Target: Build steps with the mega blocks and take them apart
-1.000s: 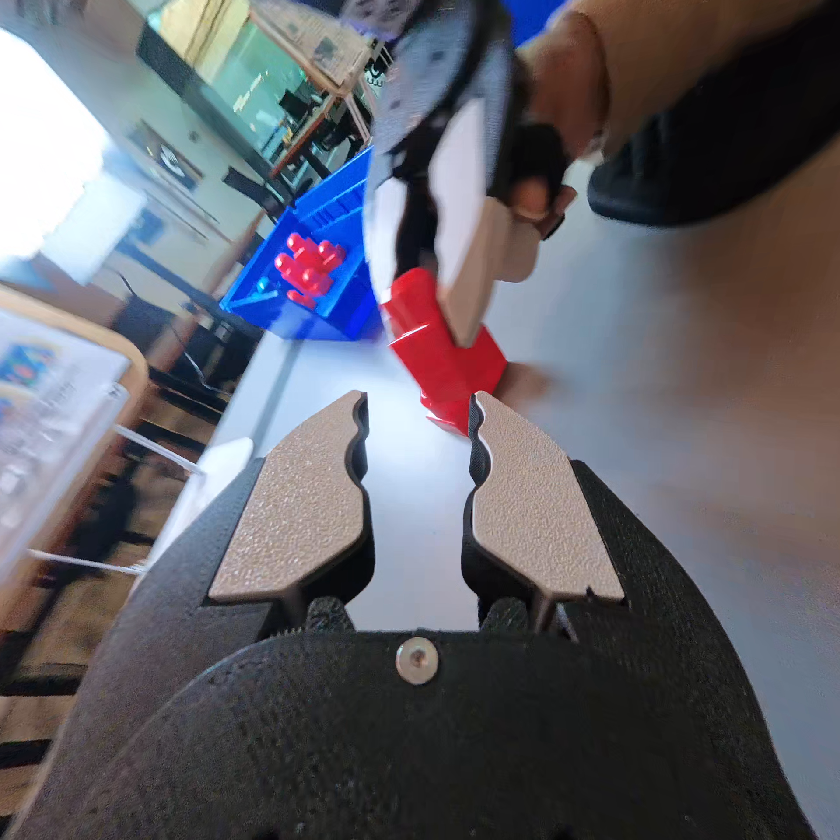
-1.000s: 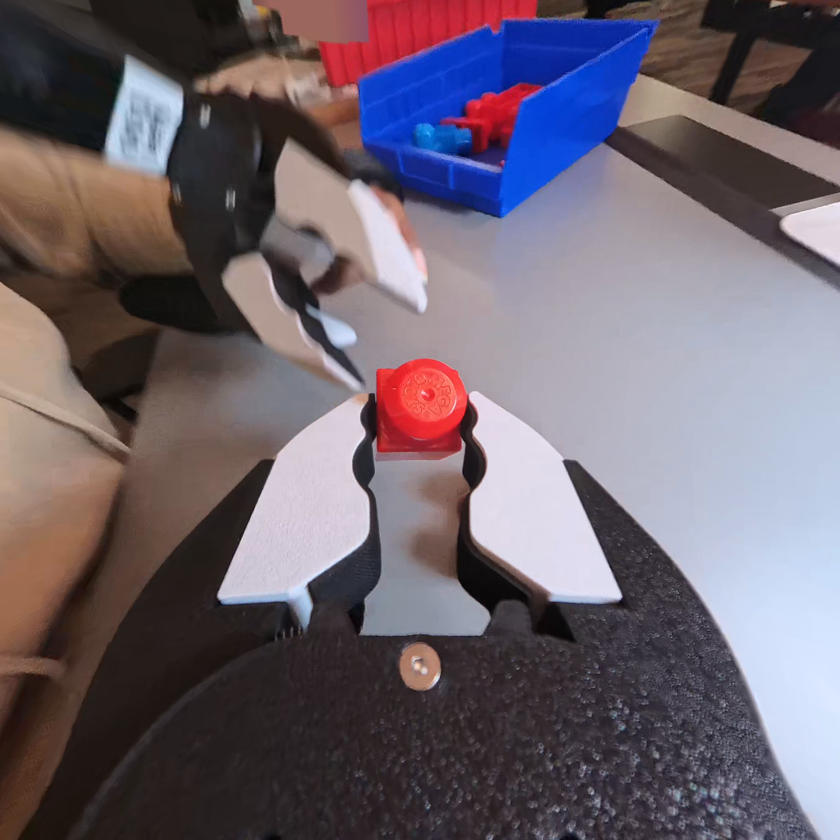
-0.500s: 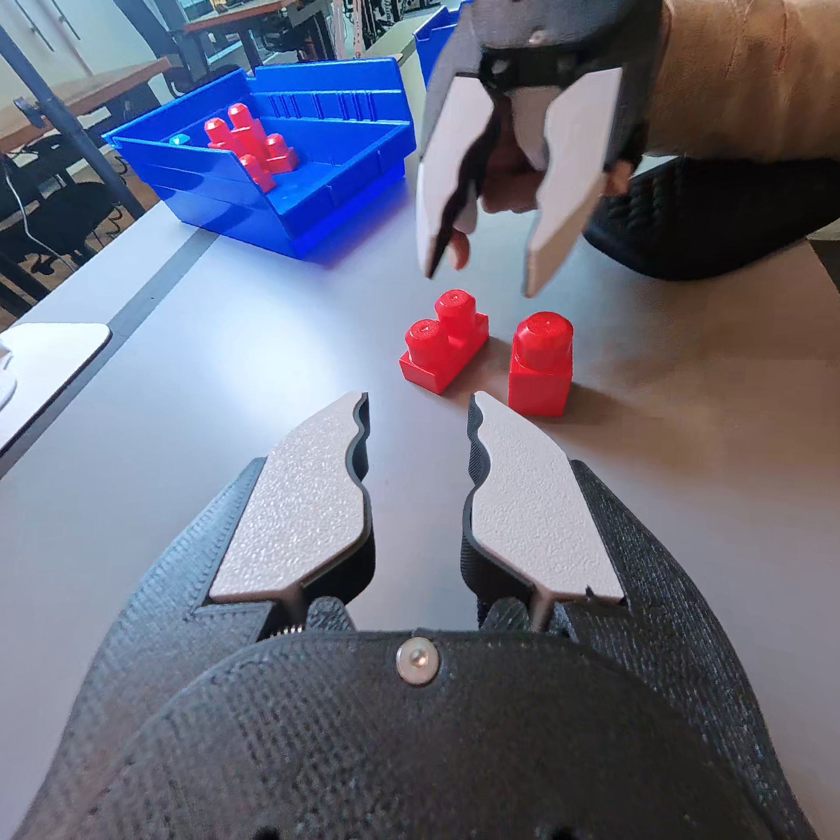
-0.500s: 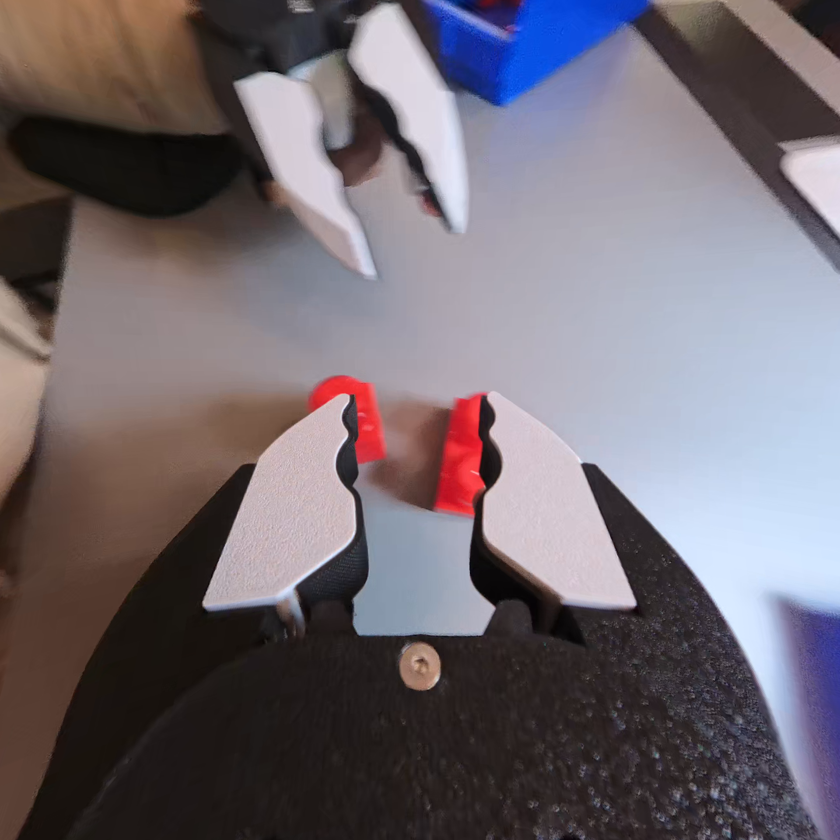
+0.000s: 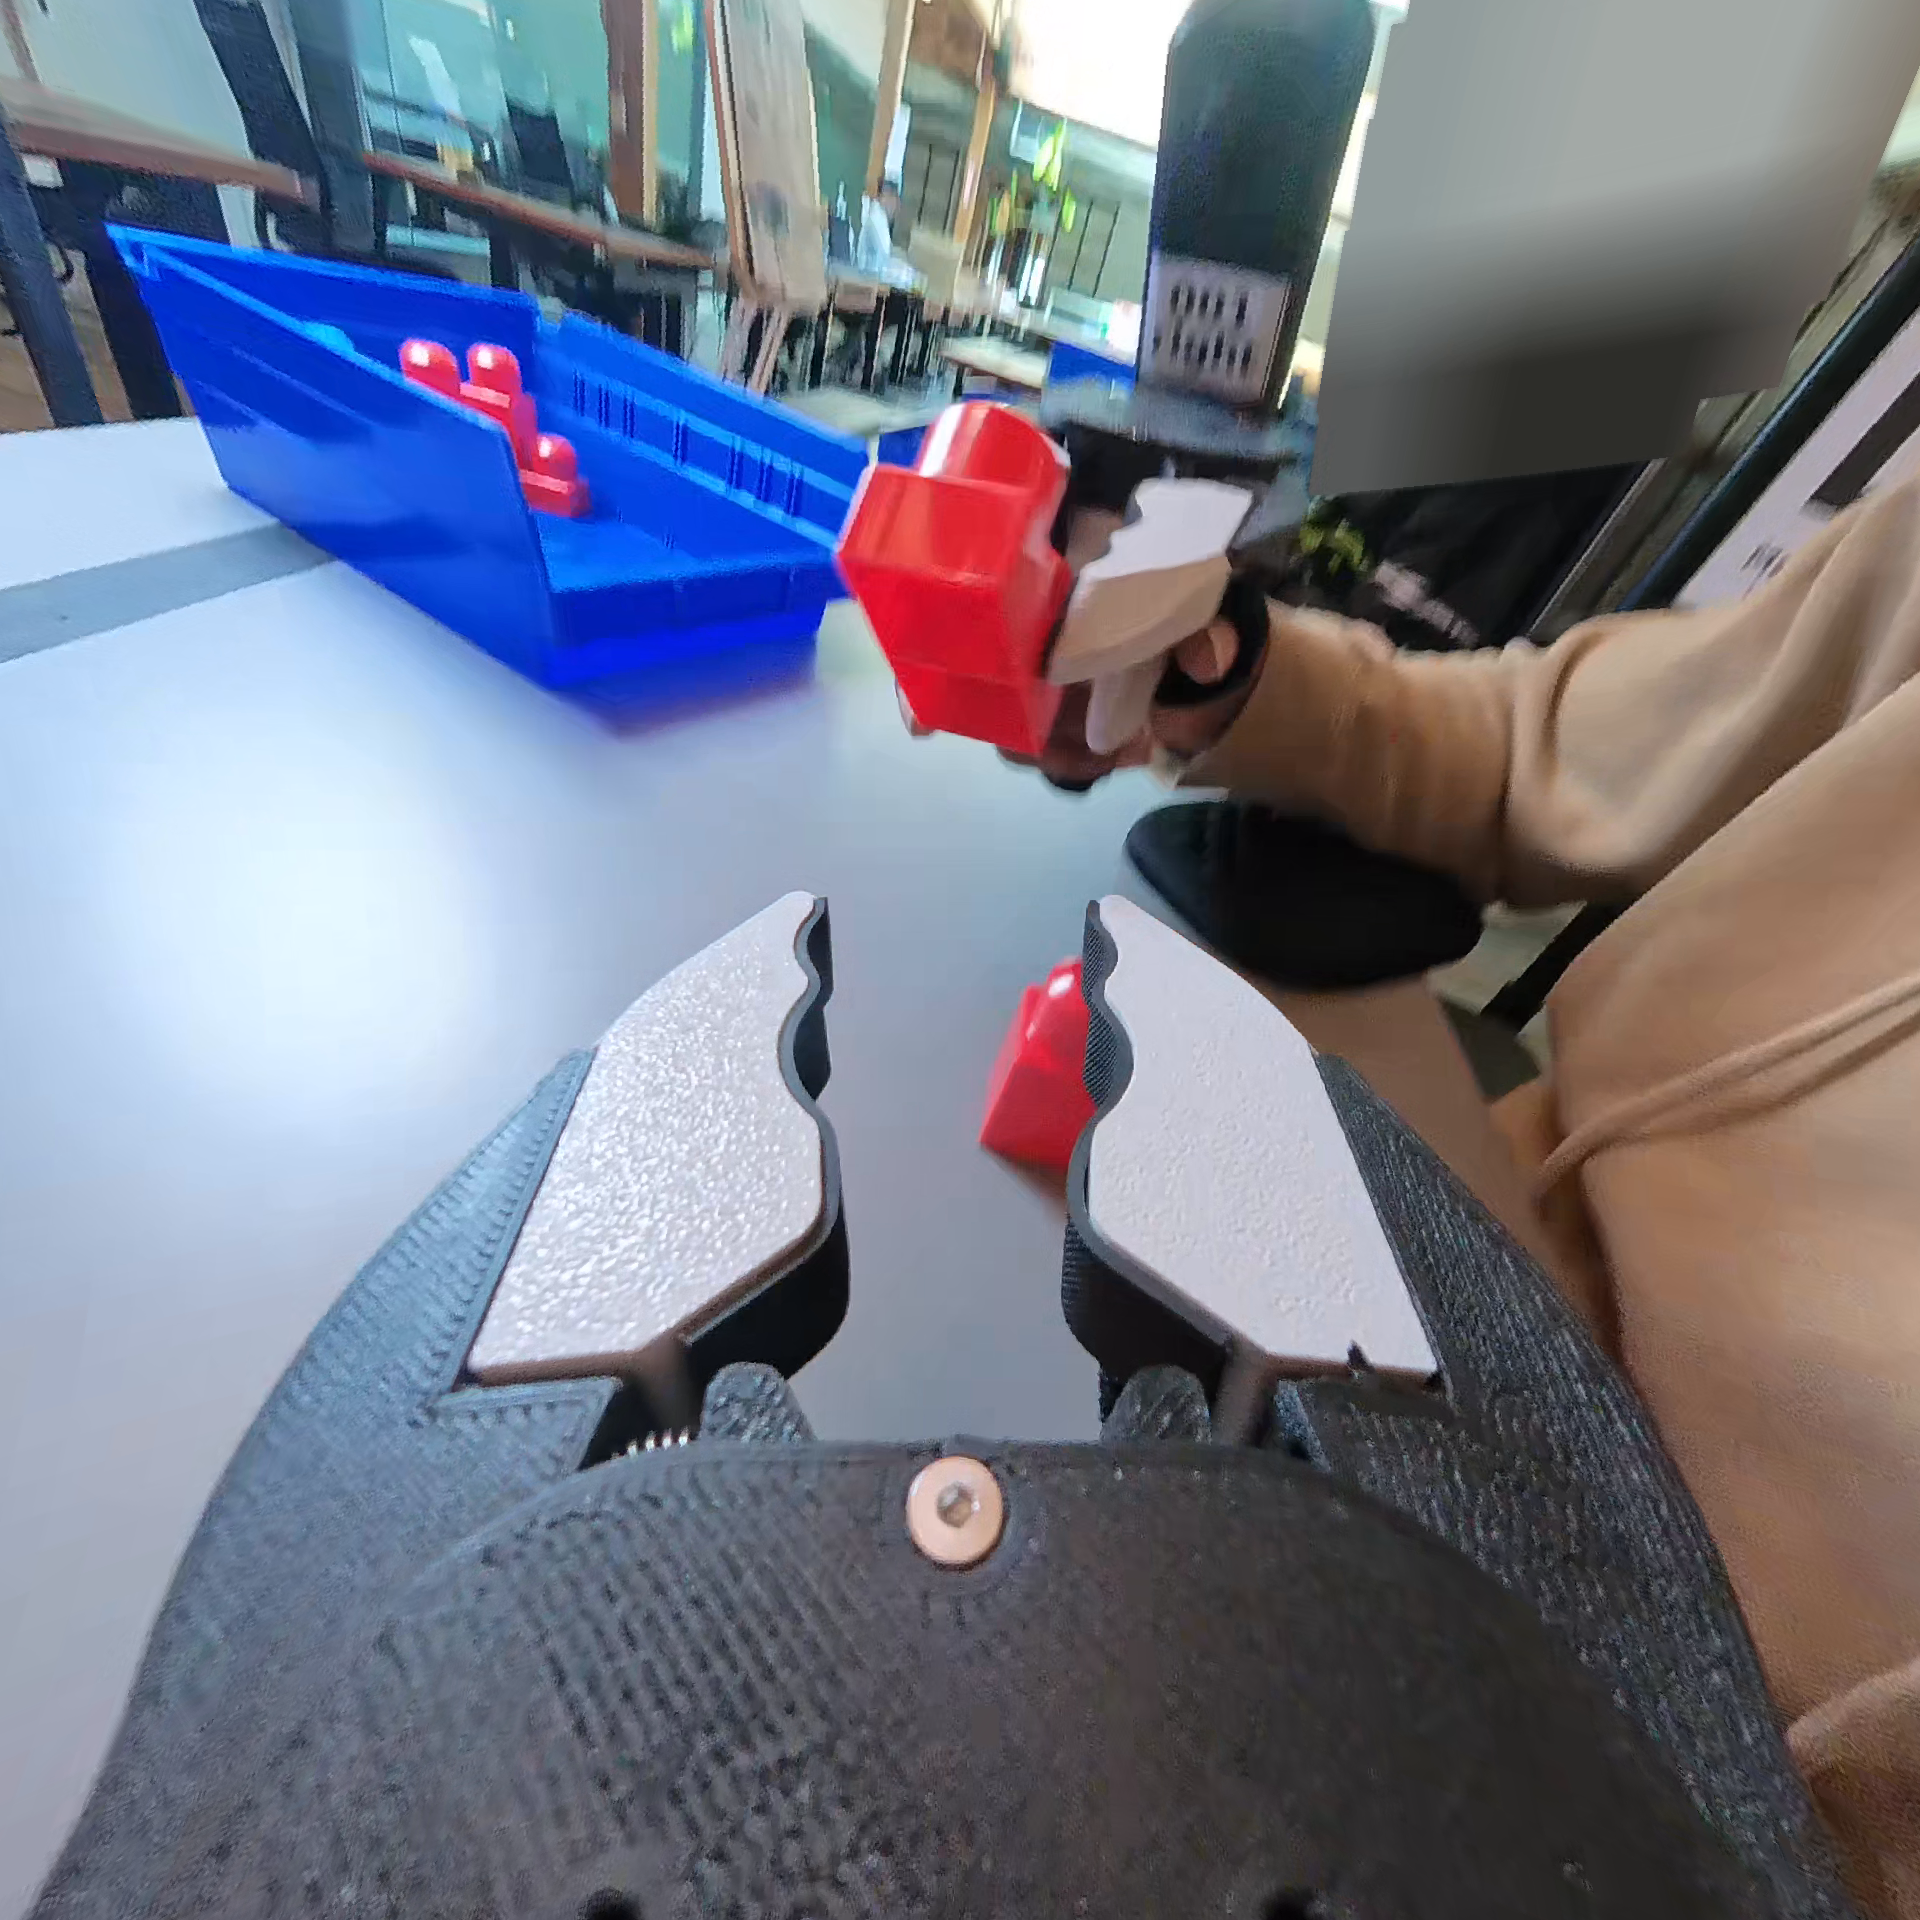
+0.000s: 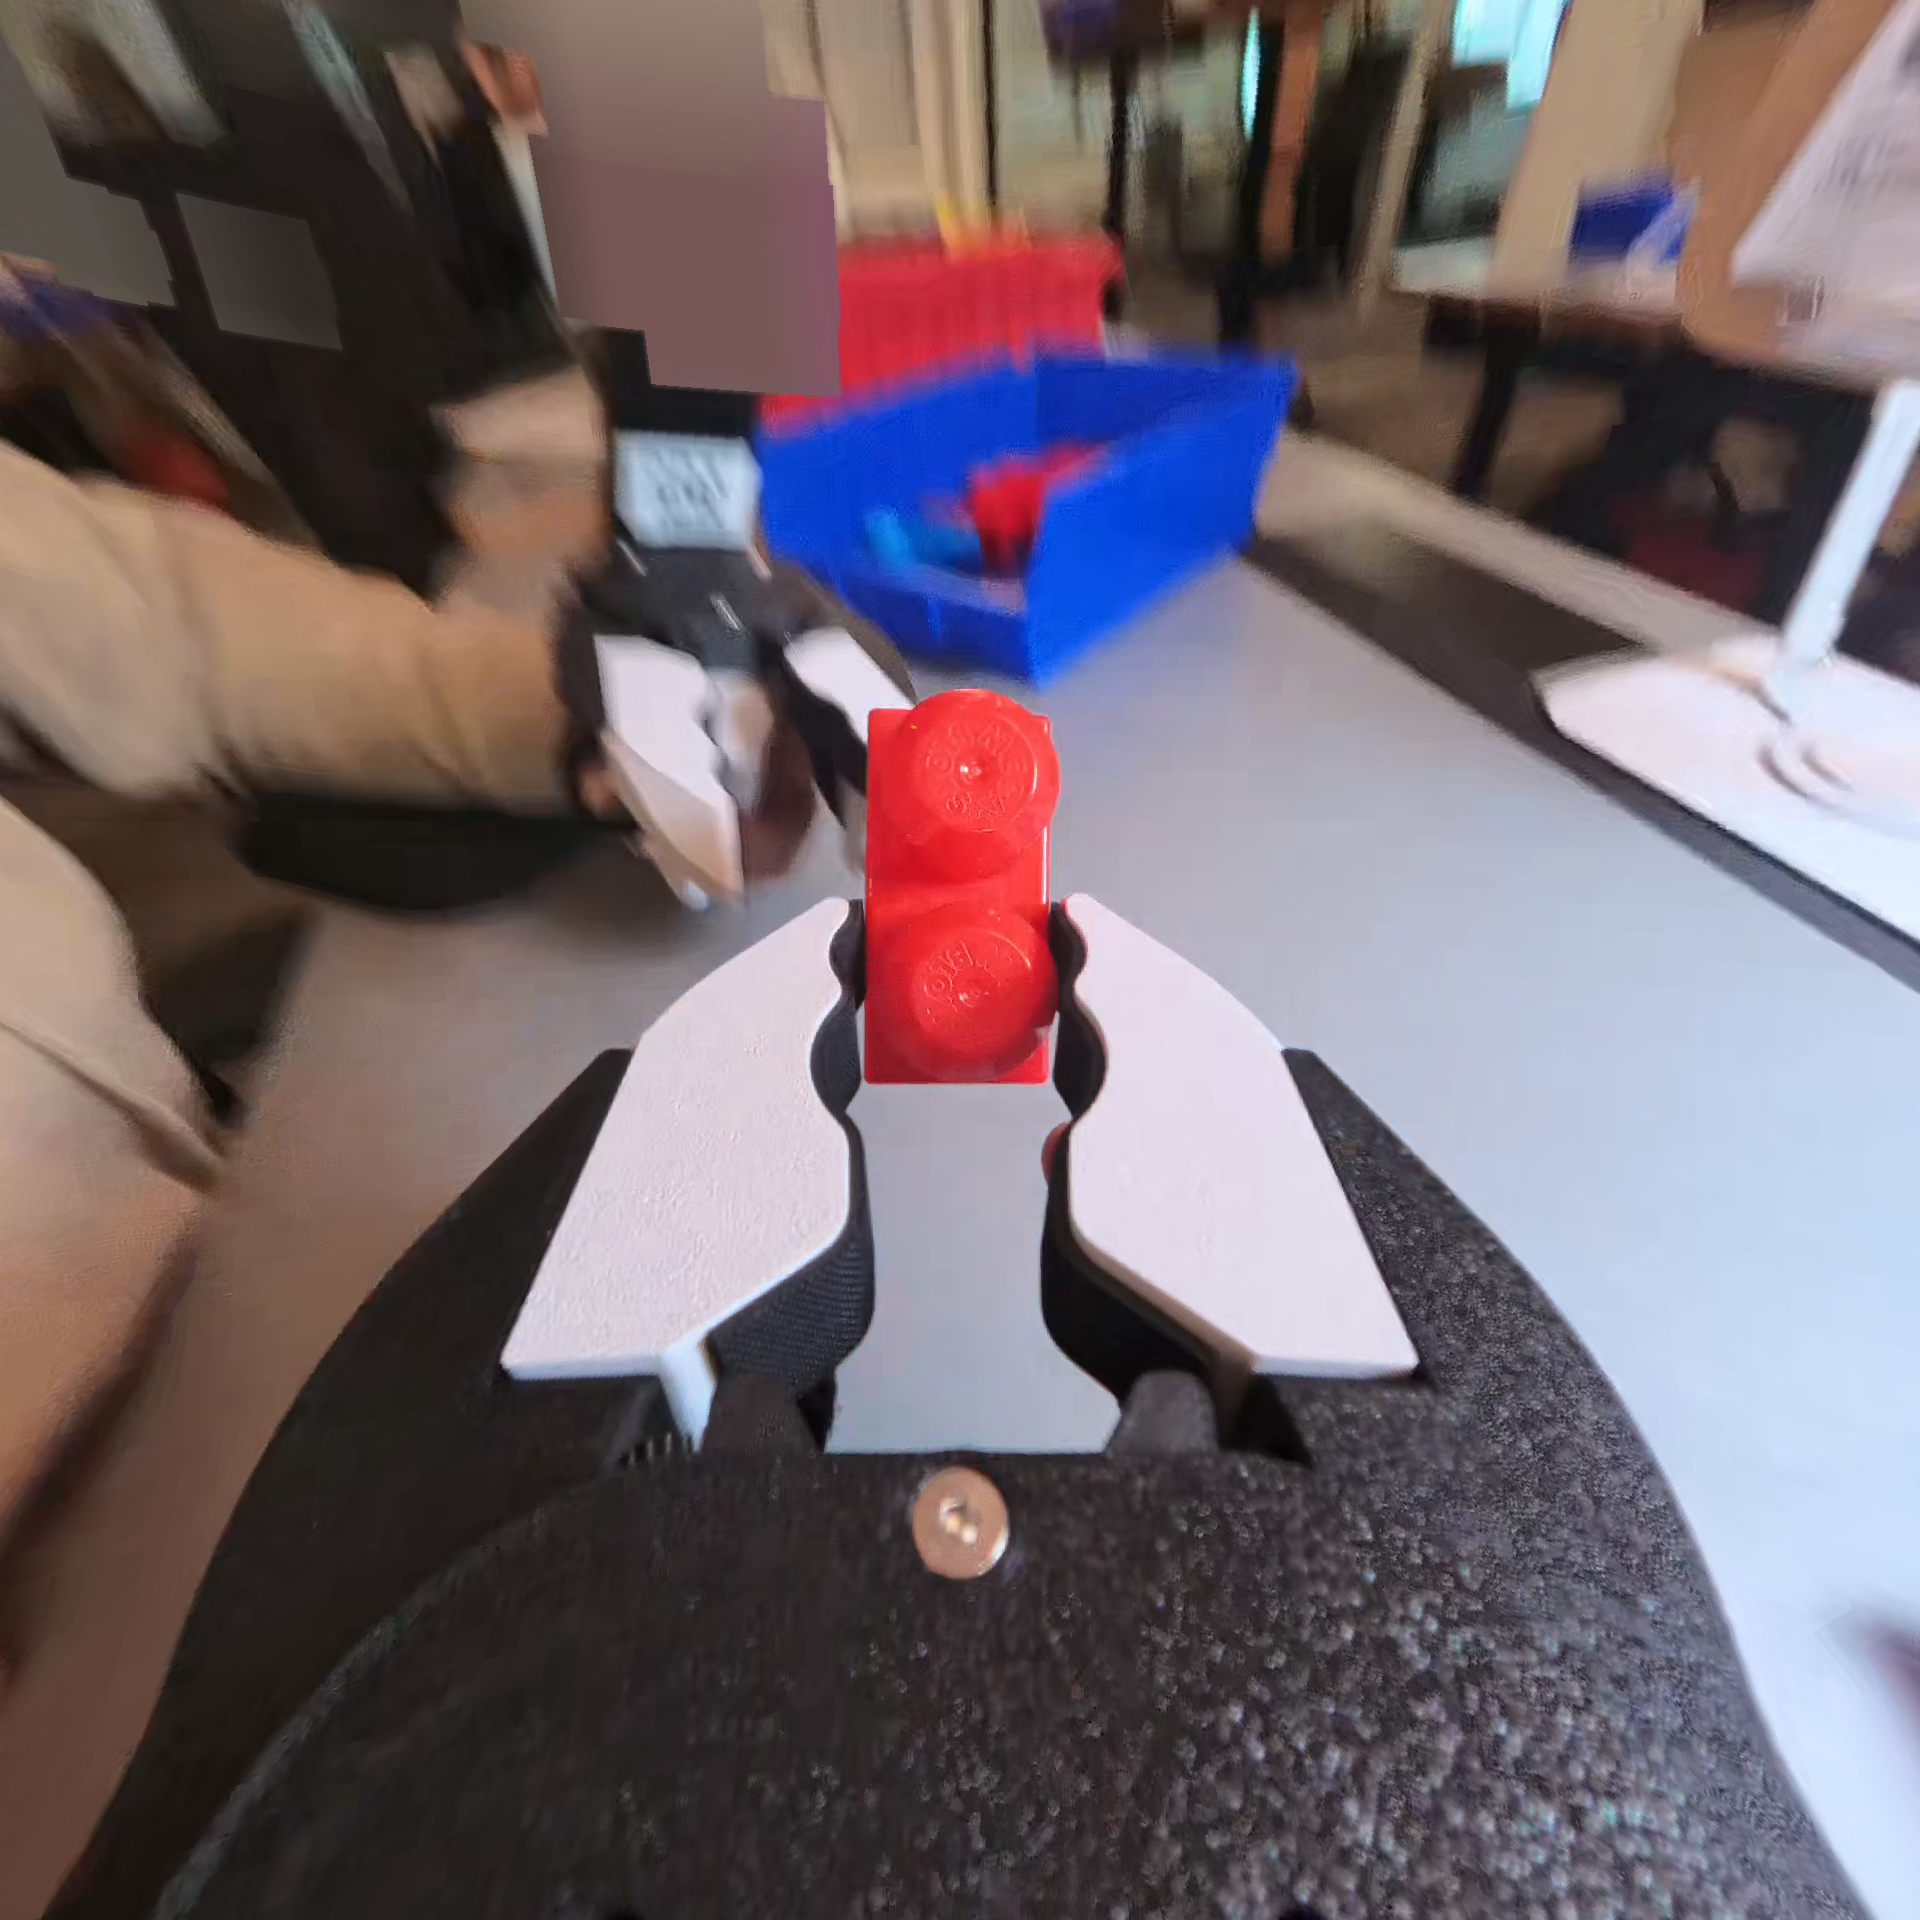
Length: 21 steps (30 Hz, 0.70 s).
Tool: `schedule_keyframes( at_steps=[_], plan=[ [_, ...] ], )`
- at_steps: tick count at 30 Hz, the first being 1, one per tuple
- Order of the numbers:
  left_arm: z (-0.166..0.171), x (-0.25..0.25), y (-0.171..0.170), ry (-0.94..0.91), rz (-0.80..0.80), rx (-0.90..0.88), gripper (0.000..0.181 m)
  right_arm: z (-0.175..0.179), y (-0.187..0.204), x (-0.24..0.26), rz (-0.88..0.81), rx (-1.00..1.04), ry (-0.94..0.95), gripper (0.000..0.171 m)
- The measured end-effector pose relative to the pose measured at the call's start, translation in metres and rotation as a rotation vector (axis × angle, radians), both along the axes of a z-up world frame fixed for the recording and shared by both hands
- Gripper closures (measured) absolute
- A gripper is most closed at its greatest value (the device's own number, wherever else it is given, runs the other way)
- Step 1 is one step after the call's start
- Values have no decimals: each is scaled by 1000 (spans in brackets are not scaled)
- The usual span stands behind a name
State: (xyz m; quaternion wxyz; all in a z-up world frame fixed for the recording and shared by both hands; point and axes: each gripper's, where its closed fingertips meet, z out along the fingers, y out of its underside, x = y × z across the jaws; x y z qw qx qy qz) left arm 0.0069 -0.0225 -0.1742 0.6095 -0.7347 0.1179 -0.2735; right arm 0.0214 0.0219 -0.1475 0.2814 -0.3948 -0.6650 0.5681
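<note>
The right gripper (image 6: 958, 992) is clamped on a red two-stud block (image 6: 958, 904), squeezing its nearer half while the farther stud sticks out past the fingertips; in the left wrist view the same block (image 5: 961, 577) hangs in the air at about 12 o'clock, clear of the grey table (image 5: 312, 883). The left gripper (image 5: 956, 1003) is empty, its jaws spread apart, and a red single-stud block (image 5: 1039, 1081) stands on the table just past its right finger at roughly 1 o'clock. The blue bin (image 5: 499, 509) with spare blocks sits at 11 o'clock. My guess is the blocks are coming apart and going back, so carry the held block level over the bin's rim before letting go, and square the empty jaws around the single-stud block's flat sides, not its stud
</note>
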Motion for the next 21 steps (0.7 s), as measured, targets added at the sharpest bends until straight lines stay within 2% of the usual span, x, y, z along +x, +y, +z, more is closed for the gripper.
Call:
schedule_keyframes(
  at_steps=[3,6,14,17,21],
  plan=[
    [28,8,0,-119,-3,87,135,22,-24,8,85,-175,91,137],
    [46,19,-8,-155,-50,156,136,19,-45,9,136,-199,94,137],
    [49,26,-12,-143,-75,160,146,9,-62,9,170,-196,74,137],
    [44,25,-13,-80,-78,136,147,-1,-63,8,169,-98,29,136],
    [36,11,-16,63,-78,82,147,-28,-44,18,171,220,-122,117]
  ],
)
